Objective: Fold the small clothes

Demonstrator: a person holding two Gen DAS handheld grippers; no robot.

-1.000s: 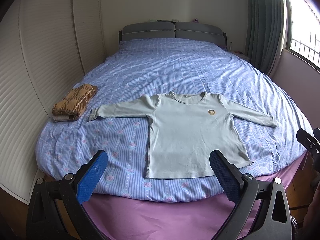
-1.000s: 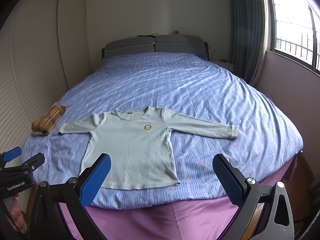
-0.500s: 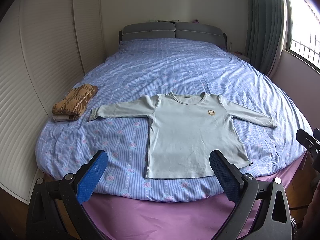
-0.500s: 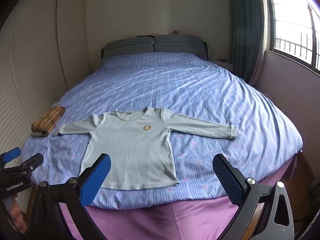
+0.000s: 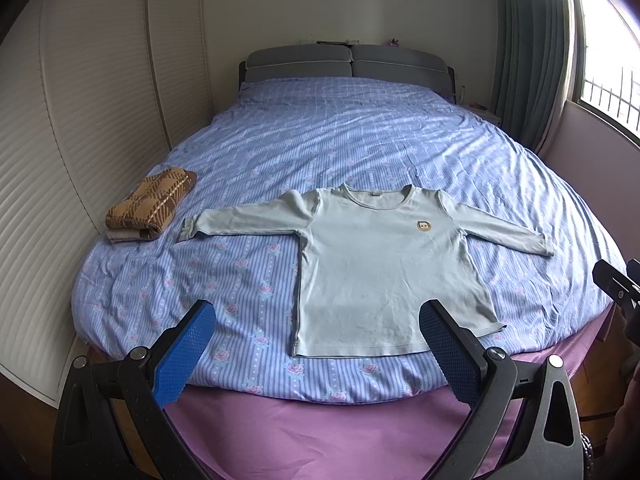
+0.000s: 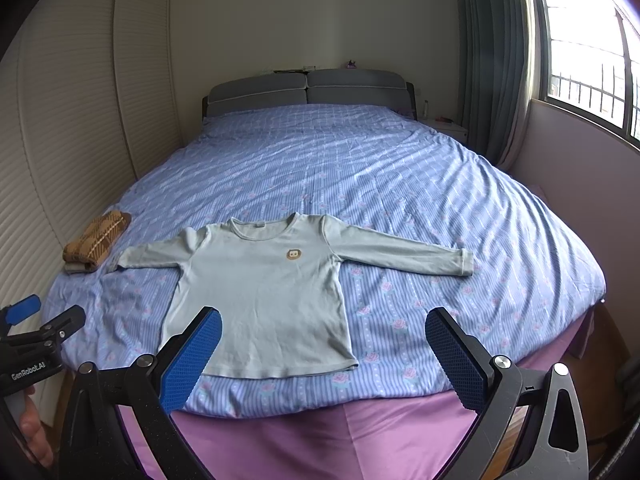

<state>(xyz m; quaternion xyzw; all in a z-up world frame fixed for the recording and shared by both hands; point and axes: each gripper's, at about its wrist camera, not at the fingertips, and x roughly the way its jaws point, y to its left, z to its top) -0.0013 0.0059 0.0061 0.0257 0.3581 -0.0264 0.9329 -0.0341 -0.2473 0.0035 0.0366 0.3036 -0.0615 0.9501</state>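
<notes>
A pale green long-sleeved shirt [image 5: 380,268] [image 6: 264,292] lies flat on the blue striped bed [image 5: 360,152], front up, both sleeves spread out, hem toward the near edge. A small brown badge sits on its chest. My left gripper [image 5: 316,344] hovers in front of the bed's near edge, open and empty, its blue pads [image 5: 184,354] wide apart. In the same way my right gripper [image 6: 320,352] hangs open and empty, short of the hem. Neither touches the shirt.
A folded brown plaid garment [image 5: 150,204] [image 6: 96,246] rests near the bed's left edge beside white slatted closet doors [image 5: 80,140]. A purple sheet [image 5: 320,432] hangs over the near side. Grey headboard [image 6: 308,92] at the far end; window and curtain on the right.
</notes>
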